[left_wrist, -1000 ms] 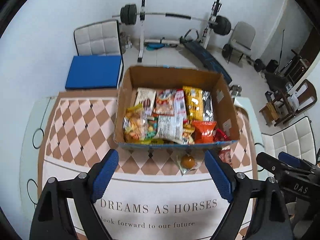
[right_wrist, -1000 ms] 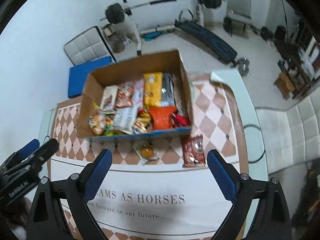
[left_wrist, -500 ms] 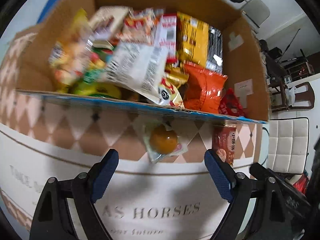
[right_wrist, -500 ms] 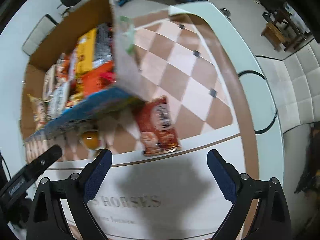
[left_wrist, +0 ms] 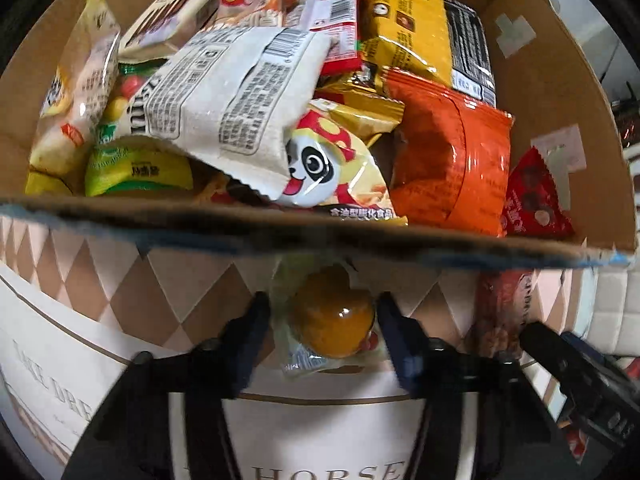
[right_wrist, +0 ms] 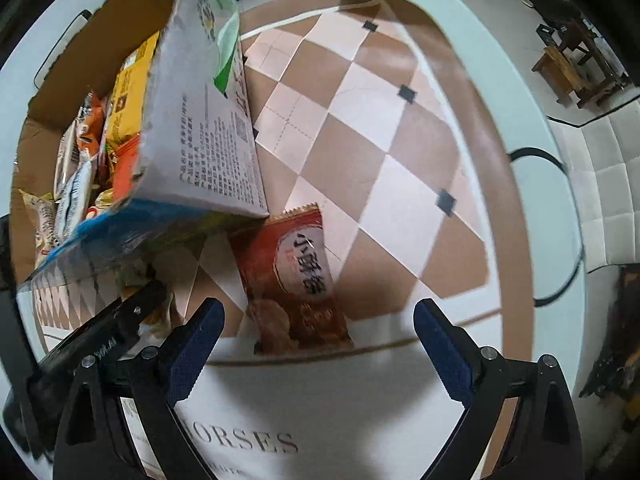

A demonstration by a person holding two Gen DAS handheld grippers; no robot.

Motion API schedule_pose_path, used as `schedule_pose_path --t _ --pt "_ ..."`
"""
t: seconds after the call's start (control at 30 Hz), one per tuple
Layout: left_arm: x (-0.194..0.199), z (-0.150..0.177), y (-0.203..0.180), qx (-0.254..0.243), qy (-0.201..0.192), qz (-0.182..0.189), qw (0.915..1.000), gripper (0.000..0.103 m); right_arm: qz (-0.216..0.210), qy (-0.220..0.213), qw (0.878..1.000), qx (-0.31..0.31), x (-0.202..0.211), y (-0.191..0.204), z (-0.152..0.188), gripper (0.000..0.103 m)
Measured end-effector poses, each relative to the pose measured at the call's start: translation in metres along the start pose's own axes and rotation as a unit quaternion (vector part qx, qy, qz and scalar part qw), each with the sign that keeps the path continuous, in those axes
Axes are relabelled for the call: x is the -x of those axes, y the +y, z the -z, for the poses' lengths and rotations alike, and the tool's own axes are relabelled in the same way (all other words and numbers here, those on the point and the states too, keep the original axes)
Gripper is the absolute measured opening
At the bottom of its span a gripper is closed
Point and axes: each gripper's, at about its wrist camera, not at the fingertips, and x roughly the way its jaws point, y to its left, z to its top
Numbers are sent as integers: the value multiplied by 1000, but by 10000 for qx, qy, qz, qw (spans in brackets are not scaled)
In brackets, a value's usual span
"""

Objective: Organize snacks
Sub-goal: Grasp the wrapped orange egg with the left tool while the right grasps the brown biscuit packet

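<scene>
2 grippers point down at the table, both yours. Your left gripper point(left_wrist: 322, 320) is nearest its target: its jaws are closing, narrow now, with the clear packet point(left_wrist: 320, 344) holding an orange ball between the blue pads point(left_wrist: 256, 332). The blur hides whether the pads press on the wrapper yet. That packet lies on the cloth point(left_wrist: 120, 344), partly on the cream band with lettering and partly on the diamond pattern, just in front of the box point(left_wrist: 280, 236).

Your right gripper point(right_wrist: 316, 344) stands with its jaws wide and nothing between the pads point(right_wrist: 196, 344). Just beyond its fingertips lies the red packet point(right_wrist: 296, 276), flat on the cloth, its far corner touching the box's near corner. In the left view the same red packet sits to the right of the orange-ball packet, with a black part of your right gripper beside it.

Behind both packets the box stands open, its near wall edged in blue. It is heaped with snacks: a white bag point(left_wrist: 240, 100) with print and a barcode on top, a panda bag point(left_wrist: 324, 164) under it, an orange bag point(left_wrist: 452, 160) to the right, a yellow bag point(left_wrist: 408, 28) farther back, and a green one point(left_wrist: 136, 168) at the left.

Beyond the cloth the table point(right_wrist: 552, 184) rim curves white, with a padded seat point(right_wrist: 608, 192) past it.
</scene>
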Motion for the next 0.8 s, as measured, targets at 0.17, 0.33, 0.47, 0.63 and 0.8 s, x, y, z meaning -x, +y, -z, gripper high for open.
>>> schedule_pose_path --t 0.17,0.33,0.47,0.63,0.8 --pt "5 15 4 -70 11 -110 9999 45 237 150 9994 188 -25 14 -4 94" --pt "10 46 24 -66 231 -181 9995 45 463 109 9978 464 -29 24 6 63" --pt "13 74 38 -81 475 -187 9987 45 397 362 9967 601 -32 21 27 60" --pt "16 103 51 -43 648 -159 9978 45 379 704 9936 791 -35 16 71 59" --pt "17 121 59 -50 768 -136 9969 47 343 874 9926 772 -38 15 99 59"
